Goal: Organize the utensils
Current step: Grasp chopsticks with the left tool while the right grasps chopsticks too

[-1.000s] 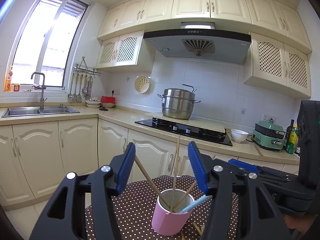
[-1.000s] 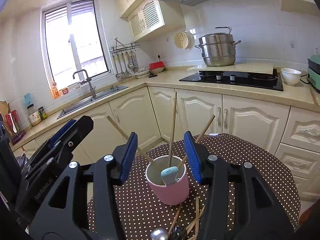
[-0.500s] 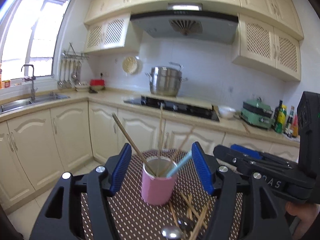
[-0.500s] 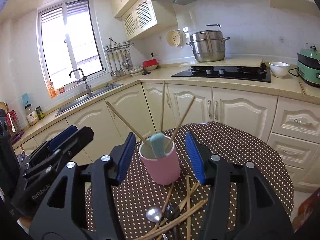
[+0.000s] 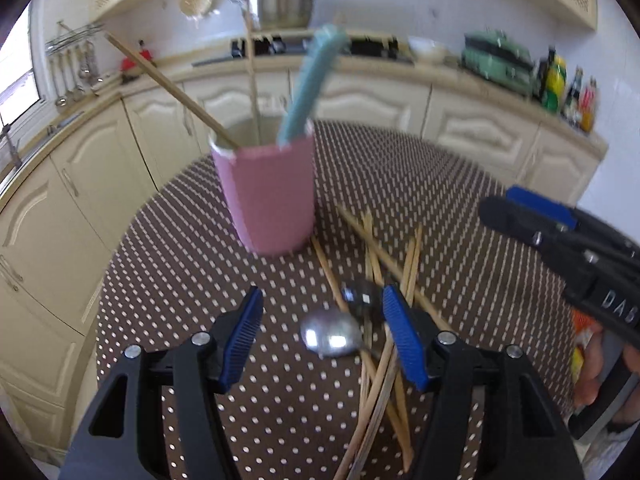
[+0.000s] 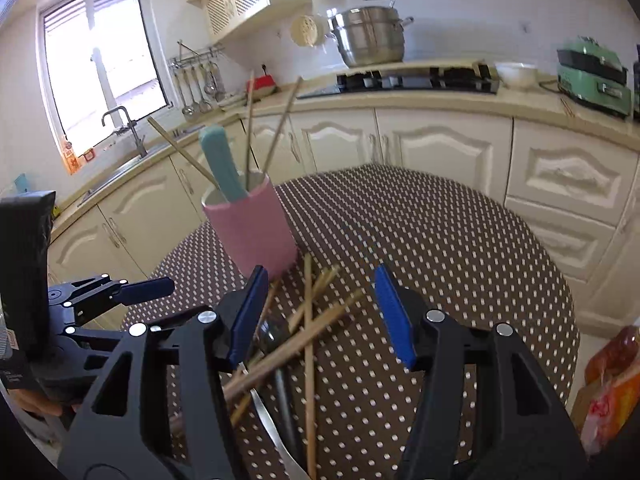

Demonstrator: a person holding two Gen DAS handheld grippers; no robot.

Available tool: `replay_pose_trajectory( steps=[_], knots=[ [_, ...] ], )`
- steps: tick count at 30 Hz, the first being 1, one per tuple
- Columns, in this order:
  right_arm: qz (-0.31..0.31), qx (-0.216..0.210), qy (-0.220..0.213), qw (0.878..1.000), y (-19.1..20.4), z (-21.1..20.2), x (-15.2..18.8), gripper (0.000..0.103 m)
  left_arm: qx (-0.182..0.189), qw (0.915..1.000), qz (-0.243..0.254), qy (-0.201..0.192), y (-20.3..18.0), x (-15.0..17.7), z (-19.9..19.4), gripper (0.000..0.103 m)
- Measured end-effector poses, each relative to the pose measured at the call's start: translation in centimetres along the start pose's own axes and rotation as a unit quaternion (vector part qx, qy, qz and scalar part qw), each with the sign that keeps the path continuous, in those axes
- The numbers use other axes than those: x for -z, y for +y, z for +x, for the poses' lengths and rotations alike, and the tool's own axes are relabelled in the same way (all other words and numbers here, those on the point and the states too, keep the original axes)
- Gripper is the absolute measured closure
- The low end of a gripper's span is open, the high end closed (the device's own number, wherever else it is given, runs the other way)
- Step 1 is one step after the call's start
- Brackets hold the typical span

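I see both my left gripper and right gripper spread wide, holding nothing. The left view is blurred. My right fingers hide part of the loose chopsticks and a dark spoon beside the pink cup.

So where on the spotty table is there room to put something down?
The far right side of the table is bare cloth, out to its round edge. The strip left of the pink cup is free too. It is crowded just in front of the cup, where chopsticks and spoons lie crossed.
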State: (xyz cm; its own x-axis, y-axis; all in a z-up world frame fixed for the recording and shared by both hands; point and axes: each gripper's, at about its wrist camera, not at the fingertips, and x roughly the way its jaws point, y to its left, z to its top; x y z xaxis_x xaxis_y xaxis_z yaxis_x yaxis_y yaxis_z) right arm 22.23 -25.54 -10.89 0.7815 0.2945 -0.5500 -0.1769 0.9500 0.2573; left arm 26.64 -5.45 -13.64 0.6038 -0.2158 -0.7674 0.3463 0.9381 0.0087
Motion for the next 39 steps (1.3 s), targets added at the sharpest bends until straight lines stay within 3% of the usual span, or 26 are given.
replay_pose_trajectory(
  steps=[11,17,23,27,34,36,39],
  knots=[
    [0.031,-0.009,0.03,0.999,-1.9,0.9,2.9,0.045,-0.001,0.9974,0.056,0.046,-1.3,2.9,3.1,0.041],
    [0.037,-0.016,0.033,0.999,-2.1,1.1,3.3,0.044,-0.002,0.9974,0.058,0.043,-1.5,2.7,3.2,0.041],
    [0.046,-0.02,0.034,0.998,-2.6,1.6,3.2,0.043,-0.014,0.9939,0.097,0.049,-3.3,3.1,3.4,0.041],
    [0.048,-0.02,0.039,0.998,-2.8,1.8,3.3,0.043,-0.005,0.9946,0.083,0.062,-3.5,2.9,3.4,0.042],
    [0.045,0.0,0.063,0.997,-2.5,2.3,3.7,0.043,0.041,0.9955,0.033,0.079,-2.9,3.1,3.3,0.073],
    [0.045,-0.001,0.079,0.996,-2.2,2.8,3.9,0.043,0.056,0.9952,0.005,0.08,-2.4,3.5,3.4,0.088],
    [0.052,-0.02,0.105,0.993,-1.9,3.9,4.3,0.043,0.061,0.9949,-0.024,0.077,-1.8,4.2,3.2,0.092]
  ],
)
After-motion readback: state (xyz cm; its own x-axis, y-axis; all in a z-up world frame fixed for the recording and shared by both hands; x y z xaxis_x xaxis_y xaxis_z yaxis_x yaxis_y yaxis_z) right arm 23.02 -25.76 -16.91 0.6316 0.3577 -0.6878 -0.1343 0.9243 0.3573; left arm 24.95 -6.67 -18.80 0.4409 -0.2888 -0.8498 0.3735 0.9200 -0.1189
